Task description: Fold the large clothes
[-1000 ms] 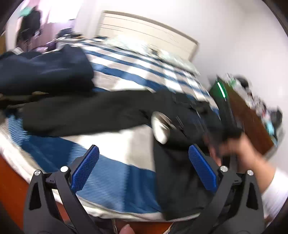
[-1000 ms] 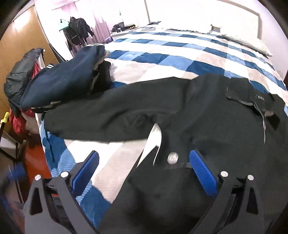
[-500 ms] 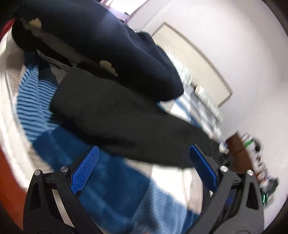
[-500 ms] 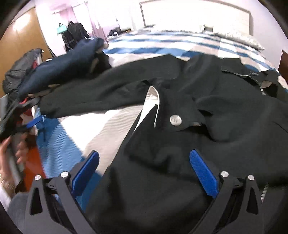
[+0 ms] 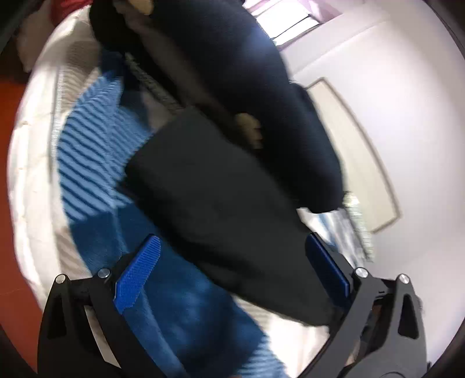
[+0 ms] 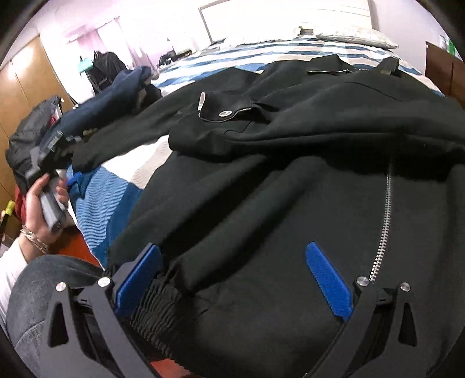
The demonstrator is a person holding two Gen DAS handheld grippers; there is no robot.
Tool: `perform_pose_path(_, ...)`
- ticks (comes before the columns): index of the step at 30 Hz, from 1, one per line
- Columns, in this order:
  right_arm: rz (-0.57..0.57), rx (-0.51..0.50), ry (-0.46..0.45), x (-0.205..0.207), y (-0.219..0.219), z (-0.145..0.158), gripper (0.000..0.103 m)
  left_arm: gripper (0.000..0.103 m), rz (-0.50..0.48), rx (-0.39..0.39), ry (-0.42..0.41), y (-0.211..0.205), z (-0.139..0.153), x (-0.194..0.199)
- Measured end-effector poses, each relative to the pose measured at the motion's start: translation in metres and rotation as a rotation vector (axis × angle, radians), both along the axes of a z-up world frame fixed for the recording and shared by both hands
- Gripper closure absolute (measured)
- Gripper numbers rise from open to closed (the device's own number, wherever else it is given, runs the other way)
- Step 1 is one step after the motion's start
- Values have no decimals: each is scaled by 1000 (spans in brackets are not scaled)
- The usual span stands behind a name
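A black zip jacket (image 6: 290,180) lies spread on the blue and white striped bed (image 6: 101,197). Its left sleeve (image 5: 215,203) stretches out toward the bed's corner. My left gripper (image 5: 232,267) is open, its blue pads either side of the sleeve end, close above it. In the right wrist view the left gripper (image 6: 49,162) shows in a hand at the far left. My right gripper (image 6: 232,273) is open over the jacket's bottom hem, with the ribbed waistband (image 6: 157,308) by its left pad and the zip (image 6: 383,221) to the right.
A pile of dark navy clothes (image 5: 261,87) lies on the bed just beyond the sleeve end. A wooden wardrobe (image 6: 26,81) stands at left, a headboard (image 6: 290,17) at the far end, and a brown cabinet (image 6: 441,69) at right. Red floor (image 5: 8,122) borders the bed.
My left gripper has swung left along the sleeve to its end and come closer. My right gripper has moved down the jacket front to the bottom hem.
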State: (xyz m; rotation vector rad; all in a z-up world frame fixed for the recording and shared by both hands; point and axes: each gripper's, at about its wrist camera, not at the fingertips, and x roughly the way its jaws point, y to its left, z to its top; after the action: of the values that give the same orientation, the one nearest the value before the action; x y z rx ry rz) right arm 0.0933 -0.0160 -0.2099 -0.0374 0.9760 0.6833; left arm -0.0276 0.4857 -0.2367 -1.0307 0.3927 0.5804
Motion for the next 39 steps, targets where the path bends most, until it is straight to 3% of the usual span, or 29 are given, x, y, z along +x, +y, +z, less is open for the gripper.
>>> perform_pose_path(12,-6,-18,-13,-2,6,-2,4,5,112,-138,-71,39,-25,18)
perform_pose_path(17,-8,-15,-10,-4,5,-2,4,5,112,-115,-49,33,-17,44)
perform_pose_path(19,-7,-15,-9,-5,5,-2,4,11,84,-78,-49,31,-8,47)
perform_pose_path(21,-9,-9,-7,-6,3,-1,4,19,65,-74,-95,27,4,46)
perform_pose_path(25,-17,7,-6,-9,-1,-3,4,19,-4,-7,-146,5,27,54)
perform_pose_path(29,-12,5,-10,-12,-1,-2,4,20,82,-107,-110,15,4,59)
perform_pose_path(30,-12,7,-7,-13,-2,-2,4,33,91,-123,-115,17,-1,59)
perform_pose_path(31,-11,7,-5,-13,-3,-2,4,52,85,-128,-105,18,-6,61)
perform_pose_path(33,-8,5,-4,-13,-4,-1,4,73,73,-123,-97,15,-8,64)
perform_pose_path(35,-6,9,-4,-14,-6,-1,4,88,53,-102,-116,7,-5,66)
perform_pose_path(39,-15,20,1,-13,-8,0,5,93,18,-35,-135,-10,18,63)
